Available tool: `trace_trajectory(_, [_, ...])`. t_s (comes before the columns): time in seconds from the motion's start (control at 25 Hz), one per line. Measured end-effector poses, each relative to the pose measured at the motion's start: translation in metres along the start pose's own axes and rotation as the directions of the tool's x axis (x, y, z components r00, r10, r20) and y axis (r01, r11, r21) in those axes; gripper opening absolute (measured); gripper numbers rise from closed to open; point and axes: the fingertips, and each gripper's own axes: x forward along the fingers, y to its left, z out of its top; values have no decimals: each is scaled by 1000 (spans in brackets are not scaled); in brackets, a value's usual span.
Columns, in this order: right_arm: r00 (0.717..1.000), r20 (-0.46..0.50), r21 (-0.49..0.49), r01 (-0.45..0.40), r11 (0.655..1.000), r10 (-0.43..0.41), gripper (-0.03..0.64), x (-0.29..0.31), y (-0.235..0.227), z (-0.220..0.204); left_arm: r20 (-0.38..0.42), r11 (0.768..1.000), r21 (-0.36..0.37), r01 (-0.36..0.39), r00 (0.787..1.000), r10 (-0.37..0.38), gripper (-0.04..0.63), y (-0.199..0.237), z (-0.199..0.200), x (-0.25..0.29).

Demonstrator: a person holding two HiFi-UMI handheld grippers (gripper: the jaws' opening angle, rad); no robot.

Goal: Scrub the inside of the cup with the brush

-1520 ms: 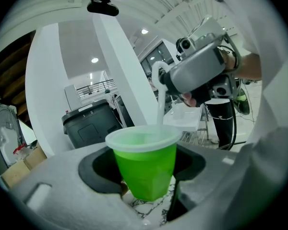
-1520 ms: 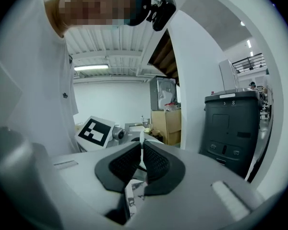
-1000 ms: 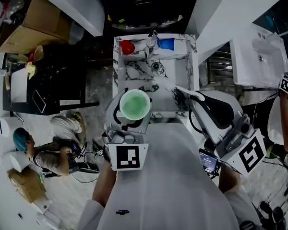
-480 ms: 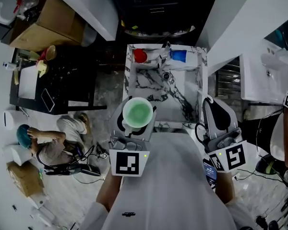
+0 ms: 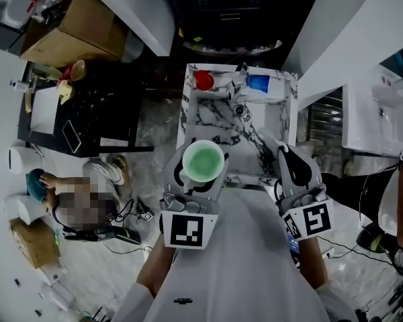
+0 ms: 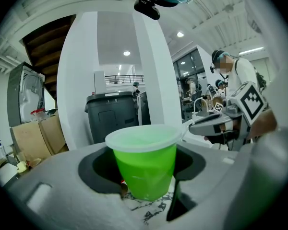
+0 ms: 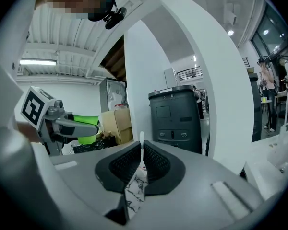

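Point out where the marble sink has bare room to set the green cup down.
Bare: the marble sink floor either side of the drain, up to the near rim. Crowded: the back ledge, with red cup, faucet and blue item.

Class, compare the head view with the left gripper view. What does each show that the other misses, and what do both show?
Head view only: the inside of the cup, seen from above, the blue item beyond it, and the marker cube on the left gripper. Left gripper view only: the cup's outer wall side-on and the ceiling lights. Both: the green cup held between the left gripper's fingers, and the right gripper beside it.
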Motion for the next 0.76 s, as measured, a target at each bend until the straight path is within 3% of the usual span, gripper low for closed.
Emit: trace_trajectory(0.76, [999,-39,-36,-18,999,17,25,7,13,-6,-29,999,-6,44,999,-44,284,-7,-9,2])
